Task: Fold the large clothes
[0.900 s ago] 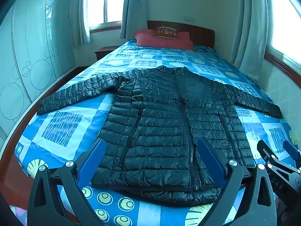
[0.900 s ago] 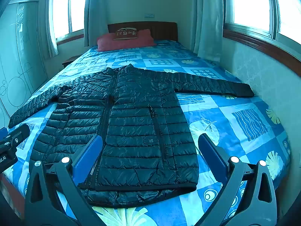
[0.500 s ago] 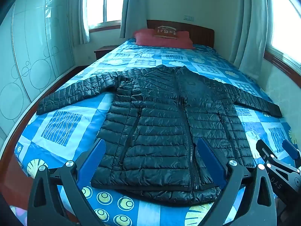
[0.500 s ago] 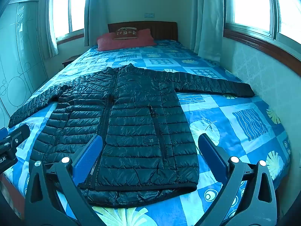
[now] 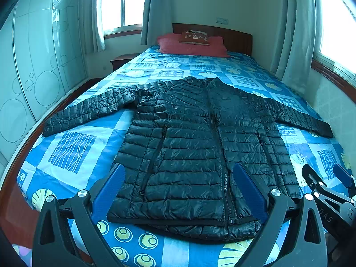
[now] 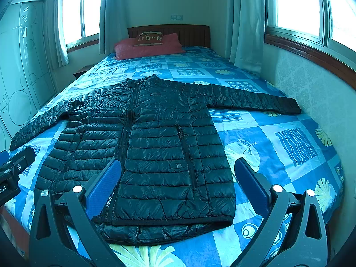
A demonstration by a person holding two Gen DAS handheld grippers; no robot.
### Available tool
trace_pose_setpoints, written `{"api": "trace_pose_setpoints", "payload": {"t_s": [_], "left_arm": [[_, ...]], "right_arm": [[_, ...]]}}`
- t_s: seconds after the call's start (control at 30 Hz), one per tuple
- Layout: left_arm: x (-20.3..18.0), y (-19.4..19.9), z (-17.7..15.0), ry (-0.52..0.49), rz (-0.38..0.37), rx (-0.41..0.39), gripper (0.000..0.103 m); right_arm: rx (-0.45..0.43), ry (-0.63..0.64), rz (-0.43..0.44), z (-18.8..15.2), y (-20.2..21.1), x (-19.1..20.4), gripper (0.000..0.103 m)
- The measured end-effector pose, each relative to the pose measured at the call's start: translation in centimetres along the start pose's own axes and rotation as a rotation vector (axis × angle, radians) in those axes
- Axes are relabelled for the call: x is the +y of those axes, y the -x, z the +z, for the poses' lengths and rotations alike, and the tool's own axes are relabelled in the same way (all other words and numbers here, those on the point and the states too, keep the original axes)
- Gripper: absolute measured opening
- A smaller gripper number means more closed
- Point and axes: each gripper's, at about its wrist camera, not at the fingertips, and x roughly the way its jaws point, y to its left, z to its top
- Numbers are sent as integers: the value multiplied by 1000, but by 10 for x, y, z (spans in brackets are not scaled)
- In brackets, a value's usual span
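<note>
Jacket: a black quilted puffer jacket (image 5: 195,146) lies flat and face up on the bed (image 5: 73,149), zipped down the front, collar toward the headboard, hem near the foot edge.
Sleeves: both are stretched out sideways; one cuff reaches toward the wardrobe side, the other toward the wall under the window.
Hem: the lower back layer shows below the front hem, slightly rumpled.
Bedding: a blue patchwork cover (image 6: 289,146) with leaf, ring and wave squares.
Pillows: a red pillow (image 5: 191,47) at the head with a smaller brown printed cushion (image 6: 149,38) on top.
Left tool: left tool (image 5: 178,191) hovers over the foot of the bed, its blue-padded fingers spread wide, framing the jacket's lower left half, holding nothing.
Right tool: right tool (image 6: 178,187) sits just beside it over the hem's other half, fingers likewise spread wide and holding nothing.
Contact: neither tool appears to touch the fabric, though the fisheye makes height hard to judge.
Room: glass-fronted wardrobe (image 5: 33,66) on one side, curtained windows behind and beside.
</note>
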Motion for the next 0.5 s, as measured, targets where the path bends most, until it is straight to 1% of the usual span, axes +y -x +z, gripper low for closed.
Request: {"api": "trace_pose_setpoints", "payload": {"t_s": [0.5], "left_arm": [[1, 0, -2, 2, -1, 6, 97]], "right_arm": [[1, 0, 0, -2, -1, 1, 101]]}}
